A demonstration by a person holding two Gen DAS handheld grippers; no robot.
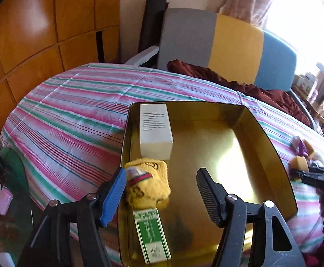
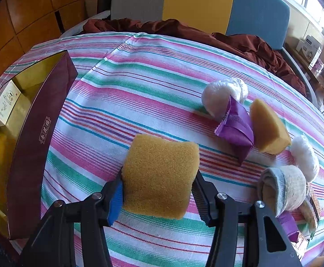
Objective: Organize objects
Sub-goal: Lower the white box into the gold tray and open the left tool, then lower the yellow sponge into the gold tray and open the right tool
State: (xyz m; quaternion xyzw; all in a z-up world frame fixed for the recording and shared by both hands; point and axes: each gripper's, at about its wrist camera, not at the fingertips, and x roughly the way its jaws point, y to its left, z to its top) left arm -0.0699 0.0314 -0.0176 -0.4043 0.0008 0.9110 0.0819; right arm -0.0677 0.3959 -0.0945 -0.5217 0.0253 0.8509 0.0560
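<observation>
Sponge (image 2: 159, 178) fills right claw (image 2: 158, 191) (purple packet (image 2: 235, 129) beyond).

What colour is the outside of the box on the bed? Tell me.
Dark maroon outside, gold inside; the right wrist view shows it best.

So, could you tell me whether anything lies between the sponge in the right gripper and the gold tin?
Nothing visible: the sponge, pinched by the right gripper, faces only bare striped bedspread up to the tin.
</observation>
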